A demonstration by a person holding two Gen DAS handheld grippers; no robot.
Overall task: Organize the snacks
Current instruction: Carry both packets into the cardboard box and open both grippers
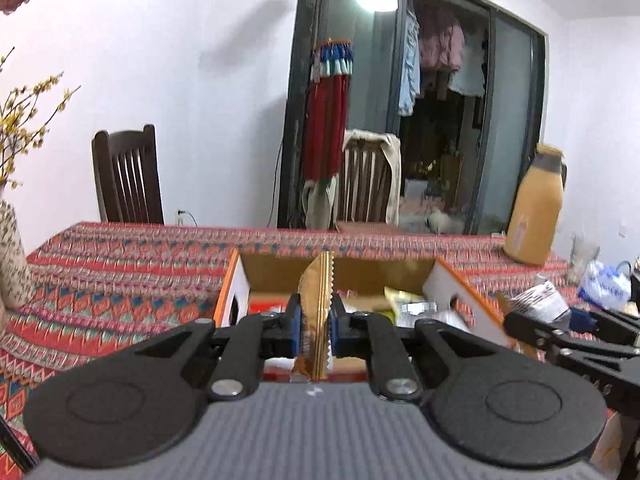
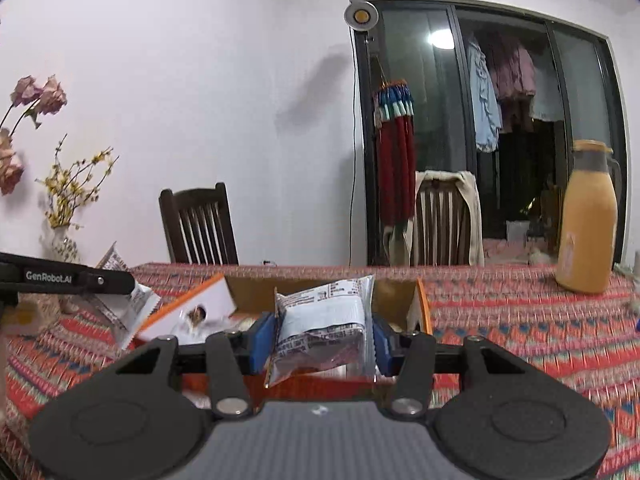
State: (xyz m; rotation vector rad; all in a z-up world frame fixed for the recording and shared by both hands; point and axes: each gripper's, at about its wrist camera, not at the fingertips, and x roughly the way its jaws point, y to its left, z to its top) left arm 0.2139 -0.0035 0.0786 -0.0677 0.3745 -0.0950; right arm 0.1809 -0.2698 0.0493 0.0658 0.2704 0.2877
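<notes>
Left tool [image 1: 316, 322] clamped on gold packet [image 1: 317, 300], held edge-on above box [image 1: 340, 270]. Right tool [image 2: 322, 344] grips grey packet [image 2: 324, 320] over the same box on bench [image 1: 120, 272].

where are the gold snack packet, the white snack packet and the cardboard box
gold snack packet [image 1: 316, 304]: left wrist view, its serrated edge.
white snack packet [image 2: 324, 320]: right wrist view, its printed face.
cardboard box [image 1: 380, 270]: left wrist view, inner back wall.

An open-topped cardboard box [image 1: 456, 280] crowded with snack packets stands mid-desk [image 1: 120, 264], its raised side walls hemming the opening, while bare patterned cloth lies free to its left and a tall orange jug [image 2: 586, 220] blocks the far right corner.
</notes>
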